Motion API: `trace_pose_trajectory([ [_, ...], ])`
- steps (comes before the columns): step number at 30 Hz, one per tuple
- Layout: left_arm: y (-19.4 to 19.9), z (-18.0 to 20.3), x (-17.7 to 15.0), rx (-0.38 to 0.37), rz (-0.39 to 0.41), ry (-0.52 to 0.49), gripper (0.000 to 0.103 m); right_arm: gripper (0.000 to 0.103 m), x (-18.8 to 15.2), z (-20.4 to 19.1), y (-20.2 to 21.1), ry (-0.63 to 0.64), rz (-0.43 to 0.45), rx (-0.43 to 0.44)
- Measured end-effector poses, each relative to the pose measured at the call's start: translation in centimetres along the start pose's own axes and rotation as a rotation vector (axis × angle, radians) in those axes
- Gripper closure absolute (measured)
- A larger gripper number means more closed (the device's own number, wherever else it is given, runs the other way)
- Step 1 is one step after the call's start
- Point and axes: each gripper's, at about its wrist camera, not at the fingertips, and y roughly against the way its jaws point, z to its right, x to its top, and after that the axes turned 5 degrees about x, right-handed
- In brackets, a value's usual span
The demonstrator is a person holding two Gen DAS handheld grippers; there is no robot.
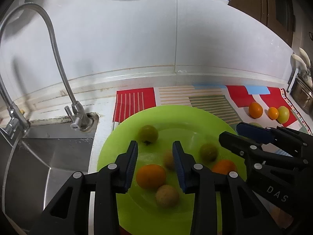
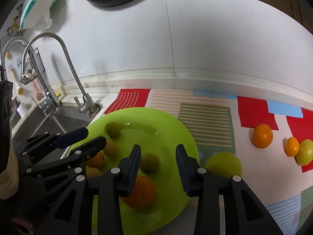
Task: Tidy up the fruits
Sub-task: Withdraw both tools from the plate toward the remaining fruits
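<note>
Now both claws, left (image 1: 155, 152) & right (image 2: 158, 156), hang open, empty, over plate (image 2: 172, 129); fruit below rolls easily, so a nudge w/ a pad could knock orange (image 2: 139, 193) off.

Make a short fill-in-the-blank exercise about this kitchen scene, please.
1. The round plastic plate holding fruit is ___ in colour.
2. The curved steel faucet stands on the plate's ___ side.
3. The large orange off the plate lies on a patterned ___.
4. Both tools, left tool and right tool, hold ___.

Missing words: green; left; mat; nothing
</note>
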Motion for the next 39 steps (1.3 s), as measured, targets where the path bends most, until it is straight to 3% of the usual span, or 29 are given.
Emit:
trace_pose_trajectory([
  [4, 1.0, 0.0, -0.1, 0.009, 0.009, 0.005, 0.057, 0.064, -0.2, 0.2, 0.8, -0.015, 0.006, -0.019],
  [7, 2.1, -0.1, -0.2, 0.021, 0.021, 0.011, 0.052, 0.055, -0.4, 0.3, 1.9, -0.024, 0.023, -0.040],
  [16, 6.0, 0.3, -0.4, 0.031, 0.072, 0.028, 0.036, 0.041, -0.9, 0.2, 5.9, -0.025, 0.085, -0.090],
  [39, 14.4, 3.3, -1.4, 0.073, 0.181, 0.061, 0.014, 0.032, -3.3, 0.9, 15.5, -0.012, 0.208, -0.161],
])
